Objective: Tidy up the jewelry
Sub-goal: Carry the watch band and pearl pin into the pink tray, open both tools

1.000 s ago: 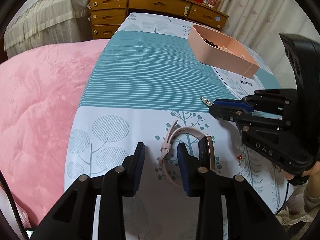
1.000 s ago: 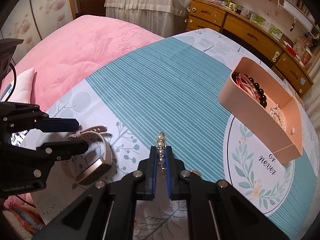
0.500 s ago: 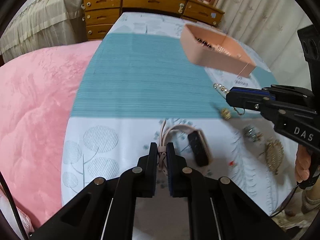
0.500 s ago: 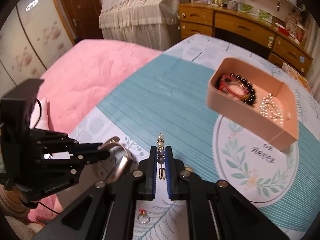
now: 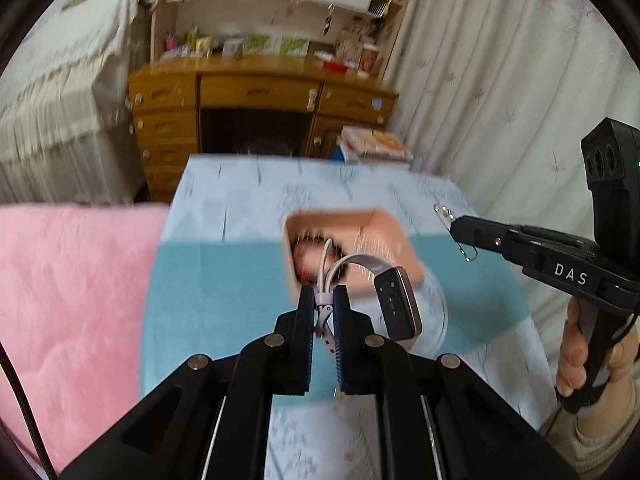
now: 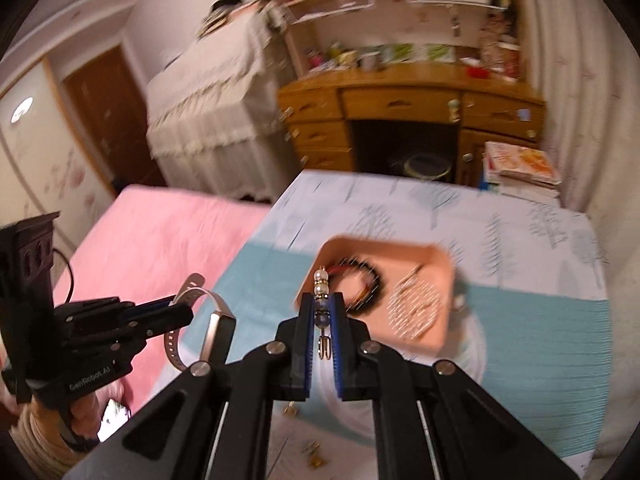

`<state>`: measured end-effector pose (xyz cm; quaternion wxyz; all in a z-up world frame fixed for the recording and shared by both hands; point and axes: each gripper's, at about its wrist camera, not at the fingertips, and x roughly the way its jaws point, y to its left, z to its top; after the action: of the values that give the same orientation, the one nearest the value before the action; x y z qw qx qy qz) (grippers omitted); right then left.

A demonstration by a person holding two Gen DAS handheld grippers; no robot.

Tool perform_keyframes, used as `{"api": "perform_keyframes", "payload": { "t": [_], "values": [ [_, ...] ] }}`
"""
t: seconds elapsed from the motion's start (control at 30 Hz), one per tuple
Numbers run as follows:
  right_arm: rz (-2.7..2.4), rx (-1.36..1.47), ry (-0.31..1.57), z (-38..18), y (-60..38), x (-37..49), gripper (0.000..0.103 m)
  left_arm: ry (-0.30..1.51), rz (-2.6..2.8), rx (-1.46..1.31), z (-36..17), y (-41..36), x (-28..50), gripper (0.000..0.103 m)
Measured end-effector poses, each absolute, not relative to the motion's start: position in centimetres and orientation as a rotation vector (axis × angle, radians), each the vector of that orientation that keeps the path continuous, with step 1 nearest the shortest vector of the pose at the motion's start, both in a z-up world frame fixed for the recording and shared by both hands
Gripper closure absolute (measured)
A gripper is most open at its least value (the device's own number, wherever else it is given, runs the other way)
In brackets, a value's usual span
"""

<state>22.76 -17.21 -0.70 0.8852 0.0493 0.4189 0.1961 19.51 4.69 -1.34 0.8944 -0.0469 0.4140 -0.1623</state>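
My left gripper (image 5: 324,294) is shut on the pale pink strap of a smartwatch (image 5: 396,304), lifted in the air just short of the pink tray (image 5: 384,220). It shows in the right wrist view (image 6: 218,328) hanging from the left gripper (image 6: 176,312). My right gripper (image 6: 323,304) is shut on a pearl pin (image 6: 321,284), held above the near edge of the pink tray (image 6: 442,276), which holds a dark bead bracelet (image 6: 370,280) and a pearl piece (image 6: 414,308). In the left wrist view the right gripper (image 5: 460,226) carries the pin (image 5: 444,212).
A wooden dresser (image 5: 256,96) and bookshelves stand behind the bed. A pink blanket (image 5: 68,300) lies to the left. Small gold jewelry pieces (image 6: 314,450) lie on the bedsheet (image 6: 540,344) near me. A stack of books (image 6: 520,168) sits at the far right.
Both grippers have risen and moved forward toward the pink tray. The smartwatch has left the bedsheet and now hangs from my left gripper. The pin stays in the right gripper.
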Motion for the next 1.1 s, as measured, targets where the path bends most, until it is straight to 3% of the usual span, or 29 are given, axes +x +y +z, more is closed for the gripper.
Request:
{"api": "perform_keyframes", "payload": {
  "t": [0.2, 0.53, 0.6, 0.73, 0.77, 0.87, 1.1],
  "values": [
    [0.335, 0.169, 0.911, -2.2, -19.4, 27.3, 0.096, 0.877, -0.321, -0.083, -1.8, 0.6, 25.2, 0.096],
    [0.266, 0.207, 1.102, -11.3, -20.5, 31.6, 0.095, 1.023, -0.291, -0.043, -10.4, -3.5, 31.0, 0.093],
    [0.25, 0.221, 1.14, -12.6, -20.9, 31.9, 0.095, 1.038, -0.287, -0.049, -11.2, -3.5, 31.4, 0.084],
    [0.256, 0.247, 1.148, -13.0, -21.5, 31.5, 0.095, 1.027, -0.281, -0.066, -11.2, -3.1, 31.3, 0.046],
    [0.254, 0.248, 1.143, -12.8, -21.5, 31.4, 0.095, 1.006, -0.273, -0.059, -10.9, -3.0, 30.9, 0.042],
    [0.257, 0.26, 1.125, -12.1, -21.9, 30.8, 0.095, 0.981, -0.256, -0.036, -10.0, -2.5, 30.1, 0.035],
    [0.282, 0.247, 1.062, -9.3, -21.8, 26.9, 0.095, 0.914, -0.263, -0.033, -7.2, -1.2, 26.6, 0.032]
  ]
}}
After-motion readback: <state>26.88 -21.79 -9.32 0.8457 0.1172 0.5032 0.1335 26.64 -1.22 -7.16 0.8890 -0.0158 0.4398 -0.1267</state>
